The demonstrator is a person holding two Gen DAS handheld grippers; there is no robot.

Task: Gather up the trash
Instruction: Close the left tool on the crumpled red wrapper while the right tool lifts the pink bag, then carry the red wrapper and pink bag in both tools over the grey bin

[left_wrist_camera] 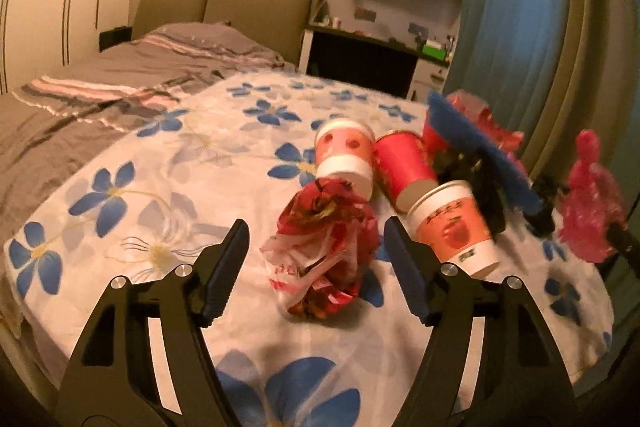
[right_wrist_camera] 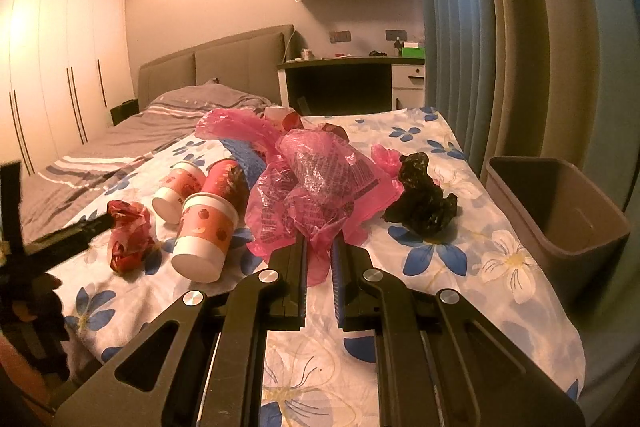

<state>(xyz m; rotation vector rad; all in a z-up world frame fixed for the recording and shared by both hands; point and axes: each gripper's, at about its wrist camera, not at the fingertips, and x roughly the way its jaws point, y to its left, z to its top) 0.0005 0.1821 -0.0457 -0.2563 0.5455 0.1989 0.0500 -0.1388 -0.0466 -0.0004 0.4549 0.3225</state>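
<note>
My left gripper [left_wrist_camera: 314,241] is open, its jaws on either side of a crumpled red and white wrapper [left_wrist_camera: 326,251] on the floral cloth. Three paper cups lie behind it: a near one [left_wrist_camera: 454,227], a red one [left_wrist_camera: 404,167] and a far one [left_wrist_camera: 346,153]. My right gripper [right_wrist_camera: 320,251] is shut on a pink plastic bag [right_wrist_camera: 320,183] and holds it above the cloth. The wrapper [right_wrist_camera: 128,235] and the cups [right_wrist_camera: 204,235] also show in the right wrist view. A crumpled black bag [right_wrist_camera: 420,199] lies right of the pink one.
A grey trash bin [right_wrist_camera: 560,223] stands at the table's right edge by the curtain. A blue sponge-like piece [right_wrist_camera: 244,155] lies under the pink bag. A bed [left_wrist_camera: 100,95] lies to the left, a desk [right_wrist_camera: 340,83] behind.
</note>
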